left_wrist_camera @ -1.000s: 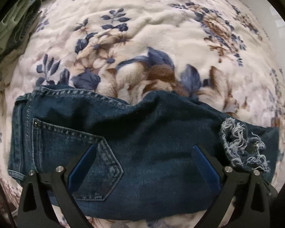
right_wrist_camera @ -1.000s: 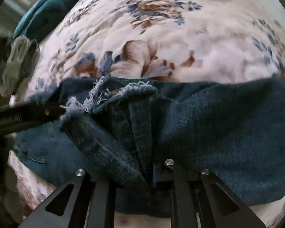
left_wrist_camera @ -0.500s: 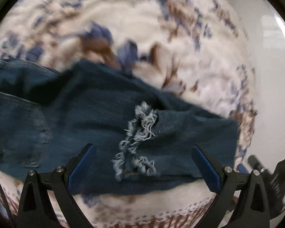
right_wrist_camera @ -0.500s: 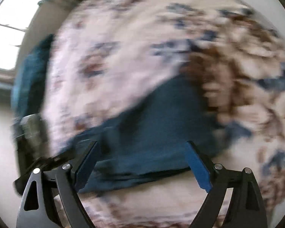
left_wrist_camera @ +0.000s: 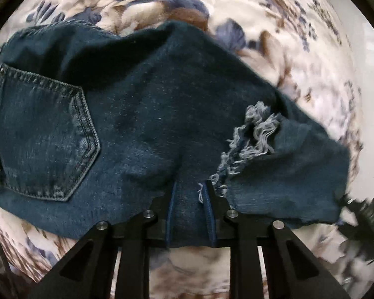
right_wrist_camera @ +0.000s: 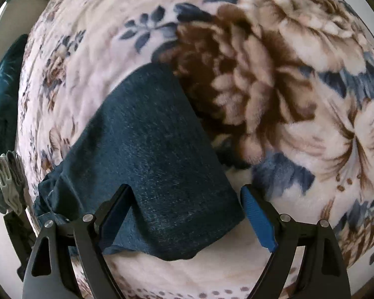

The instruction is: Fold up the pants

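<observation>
The dark blue jeans (left_wrist_camera: 147, 114) lie folded on a floral blanket (left_wrist_camera: 274, 7). A back pocket (left_wrist_camera: 42, 137) is at the left and a frayed hem (left_wrist_camera: 251, 139) at the right. My left gripper (left_wrist_camera: 189, 186) is shut on the near edge of the jeans, just left of the frayed hem. In the right wrist view the folded end of the jeans (right_wrist_camera: 149, 149) lies between my fingers. My right gripper (right_wrist_camera: 187, 194) is open, with one finger on each side of that end.
The floral blanket (right_wrist_camera: 286, 74) covers the whole surface. A teal cloth (right_wrist_camera: 2, 94) and a grey-green garment (right_wrist_camera: 5, 177) lie at the far left edge. The right gripper shows as a dark shape (left_wrist_camera: 361, 214) at the right of the left wrist view.
My left gripper has moved over the jeans' near edge and closed on it. My right gripper let go of the fabric, opened and moved to the folded end.
</observation>
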A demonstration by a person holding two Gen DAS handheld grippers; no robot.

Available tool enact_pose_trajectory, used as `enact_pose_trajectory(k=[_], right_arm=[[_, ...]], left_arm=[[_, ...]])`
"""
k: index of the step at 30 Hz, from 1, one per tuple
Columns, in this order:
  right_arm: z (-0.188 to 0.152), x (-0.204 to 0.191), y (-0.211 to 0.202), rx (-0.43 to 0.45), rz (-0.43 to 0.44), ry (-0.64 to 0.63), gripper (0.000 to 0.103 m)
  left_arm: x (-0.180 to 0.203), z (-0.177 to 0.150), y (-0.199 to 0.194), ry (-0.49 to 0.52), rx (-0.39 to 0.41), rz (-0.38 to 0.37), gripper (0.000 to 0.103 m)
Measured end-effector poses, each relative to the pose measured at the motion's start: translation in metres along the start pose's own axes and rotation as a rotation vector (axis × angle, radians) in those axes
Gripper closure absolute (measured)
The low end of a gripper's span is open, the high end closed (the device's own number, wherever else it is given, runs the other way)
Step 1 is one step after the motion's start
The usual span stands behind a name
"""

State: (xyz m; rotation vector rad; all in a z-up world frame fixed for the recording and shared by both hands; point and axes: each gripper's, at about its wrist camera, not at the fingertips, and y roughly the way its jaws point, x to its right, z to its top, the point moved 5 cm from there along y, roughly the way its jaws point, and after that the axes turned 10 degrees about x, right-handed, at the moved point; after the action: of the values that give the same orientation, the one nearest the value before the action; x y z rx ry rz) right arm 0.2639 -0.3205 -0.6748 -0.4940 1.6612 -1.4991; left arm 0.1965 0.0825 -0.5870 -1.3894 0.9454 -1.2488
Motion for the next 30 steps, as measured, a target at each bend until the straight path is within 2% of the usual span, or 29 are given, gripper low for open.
enact_pose_trajectory(k=[1,4,6,7,10,12,13,14,16,17,19,20,21,23,25,27,29,30], right_arm=[[0.000,0.000,-0.003,0.000,-0.003,-0.007,0.013],[-0.004,0.001,-0.004,-0.010,-0.108,-0.112,0.013],[-0.010,0.010,0.001,-0.049,-0.138,-0.096,0.013],[-0.013,0.015,-0.001,-0.057,-0.119,-0.061,0.013],[-0.010,0.011,-0.009,-0.044,-0.069,-0.040,0.013],[-0.009,0.007,-0.015,-0.030,-0.046,-0.049,0.013],[-0.008,0.005,-0.016,-0.026,-0.039,-0.051,0.013],[-0.007,0.003,-0.016,-0.024,-0.034,-0.050,0.013],[-0.007,0.001,-0.011,-0.036,-0.023,-0.047,0.013],[-0.006,-0.002,-0.008,-0.044,-0.025,-0.039,0.013],[-0.006,-0.004,-0.003,-0.049,-0.047,-0.034,0.012],[-0.004,-0.005,-0.002,-0.050,-0.056,-0.033,0.012],[-0.002,-0.008,0.001,-0.051,-0.063,-0.030,0.012],[-0.001,-0.010,0.002,-0.052,-0.075,-0.035,0.011],[-0.003,-0.011,0.002,-0.052,-0.080,-0.037,0.011],[-0.003,-0.012,0.001,-0.043,-0.106,-0.051,0.011],[-0.002,-0.019,-0.005,0.005,-0.178,-0.095,0.012],[0.000,-0.028,-0.013,0.053,-0.221,-0.137,0.012]], left_arm=[[0.002,0.001,-0.004,0.005,0.004,-0.011,0.083],[0.012,0.003,-0.003,0.059,0.006,0.006,0.080],[0.017,0.003,0.001,0.064,-0.016,0.001,0.077],[0.019,0.005,0.002,0.065,-0.016,-0.007,0.077],[0.028,0.019,-0.004,0.043,0.020,-0.097,0.069],[0.028,0.026,-0.005,0.006,0.025,-0.167,0.055],[0.030,0.029,-0.003,-0.017,0.019,-0.200,0.051],[0.032,0.032,0.001,-0.045,0.006,-0.232,0.041],[0.035,0.032,0.011,-0.081,-0.034,-0.293,0.037],[0.038,0.032,0.019,-0.075,-0.050,-0.295,0.034],[0.051,0.024,0.027,-0.011,-0.044,-0.266,0.035],[0.051,0.023,0.025,0.017,-0.031,-0.255,0.041],[0.051,0.020,0.024,0.056,-0.018,-0.219,0.067],[0.043,0.014,0.019,0.102,-0.007,-0.171,0.082],[0.036,0.010,0.022,0.123,-0.013,-0.149,0.085],[0.029,0.011,0.023,0.107,-0.012,-0.180,0.084],[0.022,0.013,0.021,0.074,-0.021,-0.193,0.083],[0.019,0.014,0.015,0.072,-0.021,-0.168,0.081]])
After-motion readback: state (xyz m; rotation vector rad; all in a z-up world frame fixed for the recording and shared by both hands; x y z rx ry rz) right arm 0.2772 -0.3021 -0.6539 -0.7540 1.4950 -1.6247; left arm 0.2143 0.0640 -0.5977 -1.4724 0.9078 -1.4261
